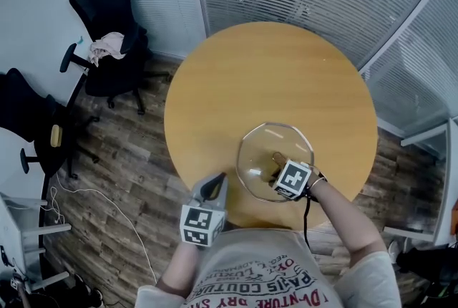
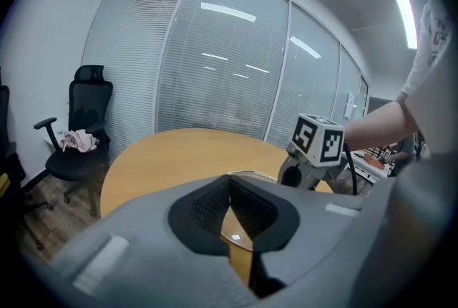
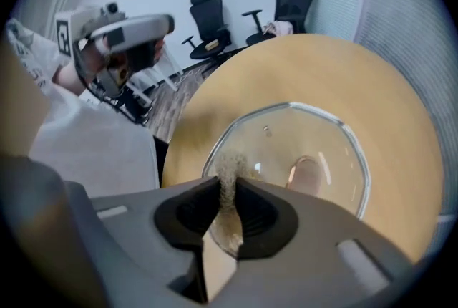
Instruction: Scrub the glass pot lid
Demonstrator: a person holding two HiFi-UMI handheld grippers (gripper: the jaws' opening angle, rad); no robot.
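From the head view, the lid [image 1: 261,156] lay flat on the round table [image 1: 272,77], near the edge closest to me. My right gripper [image 1: 280,169] reached in over the lid's near side. My left gripper [image 1: 217,183] hung off the table edge, just beside the lid's rim but apart from it. Two black chairs [image 1: 107,20] stood on the floor to the left, one with a cloth [image 1: 107,47] on its seat. This view did not show how either pair of jaws stood.

The left gripper view settled that for the left: its pads met at the tips with nothing between them. Past them I saw only a sliver of the lid's metal rim, with the right gripper's marker cube beyond it.

The right gripper view gave what neither other view did. Its jaws were nearly together, pinching a thin, fuzzy tan scrubber [image 3: 227,170] that stuck out past the tips onto the glass near the rim. The whole lid showed here, clear glass in a metal band, with bare table all round it. The left gripper showed up high at the left.
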